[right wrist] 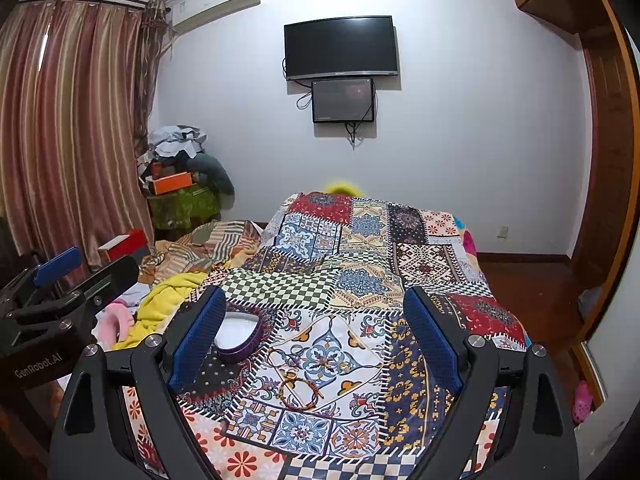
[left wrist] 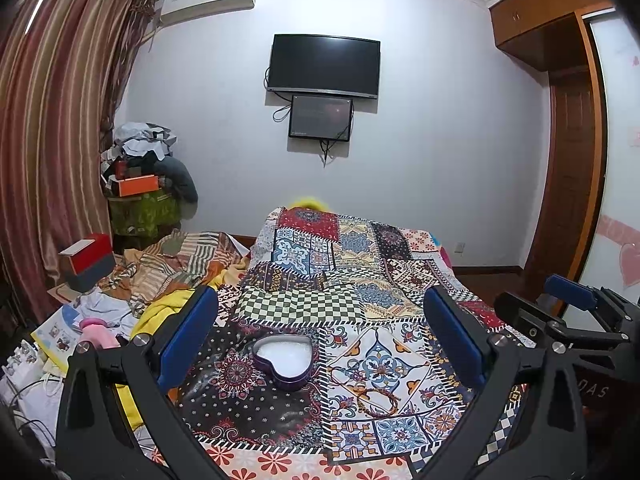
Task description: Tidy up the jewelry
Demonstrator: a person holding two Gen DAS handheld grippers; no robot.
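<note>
Left gripper (left wrist: pixel 320 344): fingers held wide apart, nothing gripped.
Right gripper (right wrist: pixel 316 336): fingers likewise spread, empty.
Heart-shaped tin (left wrist: pixel 283 360): seen lower centre on the quilt (left wrist: pixel 392 280).
Bracelet (left wrist: pixel 376 400): laid just right of the tin.

Black frames, silver screws, blue ribbed fingers (left wrist: pixel 188 336); white "GenRobot.AI" lettering.
</note>
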